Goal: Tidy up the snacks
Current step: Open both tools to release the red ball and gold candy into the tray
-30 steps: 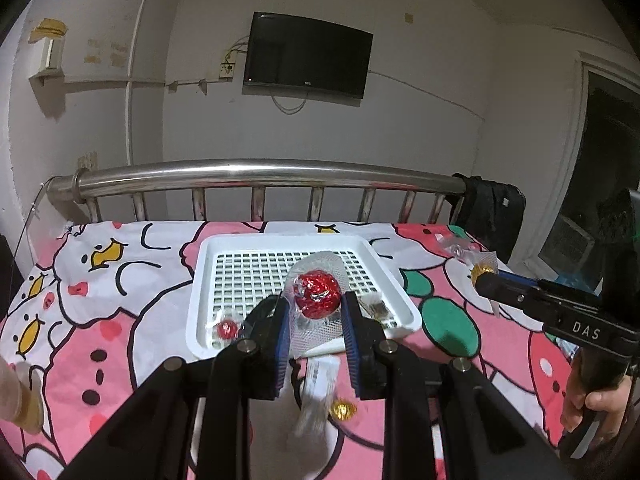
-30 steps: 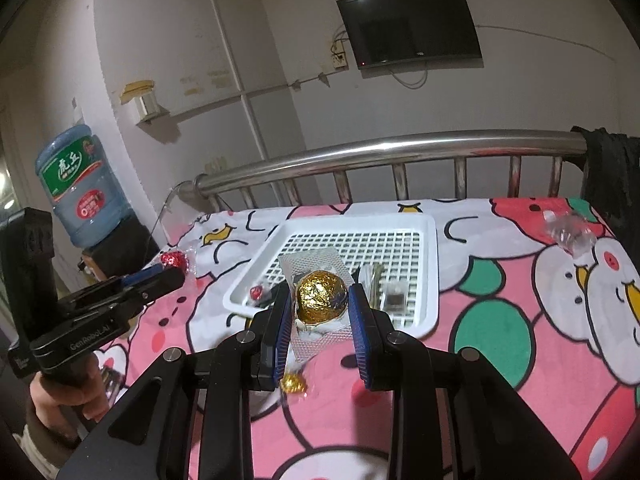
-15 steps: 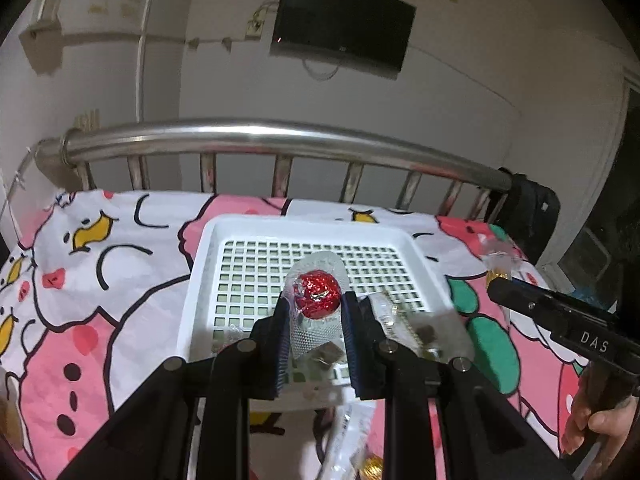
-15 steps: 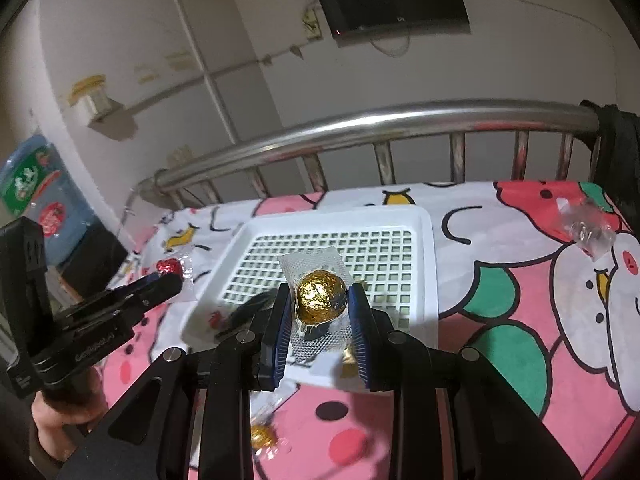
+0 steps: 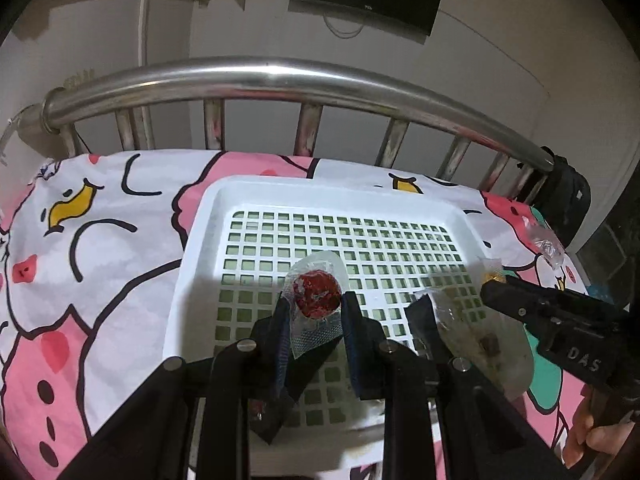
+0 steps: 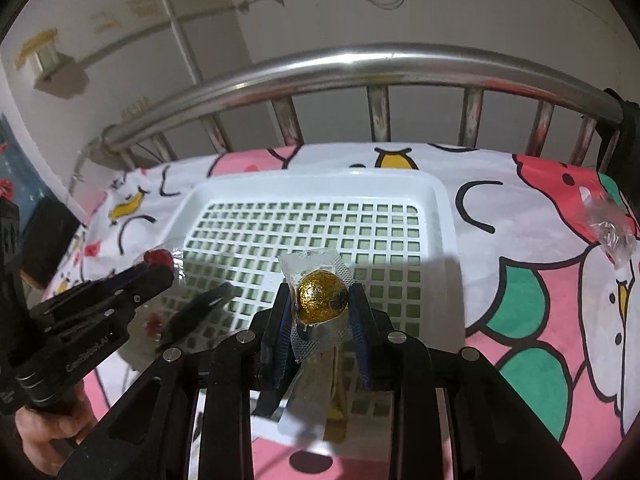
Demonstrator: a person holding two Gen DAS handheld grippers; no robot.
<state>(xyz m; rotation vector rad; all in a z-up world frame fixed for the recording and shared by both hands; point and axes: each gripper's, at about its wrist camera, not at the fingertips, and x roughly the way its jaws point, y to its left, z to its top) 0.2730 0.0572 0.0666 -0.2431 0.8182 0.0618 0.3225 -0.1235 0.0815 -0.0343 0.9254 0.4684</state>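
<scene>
Bed tray [image 5: 192,256] | left gripper [image 5: 316,312] jaws pinching red candy [image 5: 318,294] | right gripper [image 6: 322,304] jaws pinching gold candy [image 6: 322,295]

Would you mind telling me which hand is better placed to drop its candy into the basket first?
Either, with a slight lean to the left: its tool holds the red candy over the basket floor, as the right tool does the gold candy, but sits deeper in.

Red foil candy [image 5: 317,295], gold foil candy [image 6: 322,295], above white tray [image 5: 192,264]
</scene>
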